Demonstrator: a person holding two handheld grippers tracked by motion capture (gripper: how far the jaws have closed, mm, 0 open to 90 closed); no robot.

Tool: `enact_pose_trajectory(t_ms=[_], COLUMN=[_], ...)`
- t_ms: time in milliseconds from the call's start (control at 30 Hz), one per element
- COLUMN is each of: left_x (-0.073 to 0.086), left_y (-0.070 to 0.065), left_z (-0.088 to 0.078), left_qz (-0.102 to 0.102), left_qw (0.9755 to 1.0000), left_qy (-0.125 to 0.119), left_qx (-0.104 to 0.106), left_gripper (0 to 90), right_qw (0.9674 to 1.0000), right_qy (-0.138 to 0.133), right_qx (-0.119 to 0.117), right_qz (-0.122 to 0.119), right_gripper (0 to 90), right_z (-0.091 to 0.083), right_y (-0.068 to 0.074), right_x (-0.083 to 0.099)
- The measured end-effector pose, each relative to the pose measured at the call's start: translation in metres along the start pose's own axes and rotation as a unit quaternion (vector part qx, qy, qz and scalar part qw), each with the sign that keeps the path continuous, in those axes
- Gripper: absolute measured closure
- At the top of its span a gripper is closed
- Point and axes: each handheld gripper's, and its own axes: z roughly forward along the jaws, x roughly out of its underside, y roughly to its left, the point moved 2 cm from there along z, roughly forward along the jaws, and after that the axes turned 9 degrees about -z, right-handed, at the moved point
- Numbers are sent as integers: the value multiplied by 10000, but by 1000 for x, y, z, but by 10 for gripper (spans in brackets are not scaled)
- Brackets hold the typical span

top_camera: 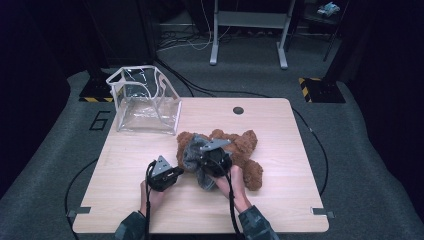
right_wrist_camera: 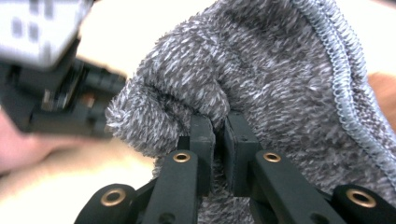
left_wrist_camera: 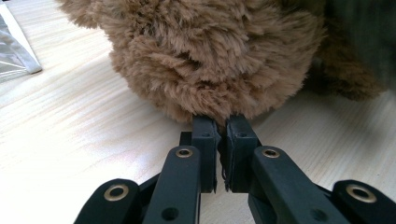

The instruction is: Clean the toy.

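A brown teddy bear (top_camera: 247,150) lies in the middle of the wooden table (top_camera: 280,200), with a fuzzy grey cloth (top_camera: 192,155) draped over its left part. My left gripper (top_camera: 179,171) sits low at the bear's left side. In the left gripper view the left gripper (left_wrist_camera: 222,123) has its jaws nearly together, pinching a tuft of the bear's brown fur (left_wrist_camera: 210,56). My right gripper (top_camera: 204,172) hovers over the grey cloth. In the right gripper view the right gripper (right_wrist_camera: 219,122) is shut on a fold of the grey cloth (right_wrist_camera: 261,74), which has a stitched hem.
A clear plastic bag with white trim (top_camera: 145,100) stands open at the table's far left corner. A round cable hole (top_camera: 238,110) sits near the far edge. Cables trail off the table's front. The left gripper's body (right_wrist_camera: 51,93) appears blurred in the right gripper view.
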Motion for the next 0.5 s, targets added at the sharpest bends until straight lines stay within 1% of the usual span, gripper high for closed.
enact_pose_trajectory(t_ms=[33,67,100,133,200,233,267,300,333,367,400,433,467,500], left_x=[0,0,0,0,0,0,0,0,0,0,0,0,0,0], left_y=[0,0,0,0,0,0,0,0,0,0,0,0,0,0], left_z=[0,0,0,0,0,0,0,0,0,-1,-1,-1,0,0], left_qz=[19,29,31,-6,-8,-14,-18,4,7,52,52,54,49,55], left_qw=[10000,10000,10000,10000,10000,10000,10000,10000,10000,10000,10000,10000,10000,10000], left_qy=[11,16,17,-3,-2,-5,-8,6,6,-4,-4,-1,-62,-65], left_qx=[-1,3,2,1,6,14,16,17,24,16,16,21,-19,-26], left_gripper=[849,848,848,849,848,849,849,848,849,849,849,849,849,849], right_qw=[10000,9998,9997,9996,9993,9991,9991,9989,9989,9988,9983,9983,9983,9981], right_qy=[-26,-103,-129,-135,-136,-129,-138,-124,-97,-62,-15,-15,-5,18], right_qx=[64,136,182,219,293,305,293,268,280,263,246,246,226,197], right_qz=[61,40,72,128,195,257,267,359,377,405,521,521,535,578], right_gripper=[837,837,837,837,836,836,836,836,836,837,838,838,838,840], right_z=[-4,-7,-8,-9,-7,-3,0,4,8,13,21,21,25,28], right_y=[-4,-11,-15,-21,-32,-38,-43,-46,-49,-52,-54,-54,-55,-56], right_x=[-6,-13,-18,-23,-33,-39,-43,-46,-48,-50,-52,-52,-52,-53])
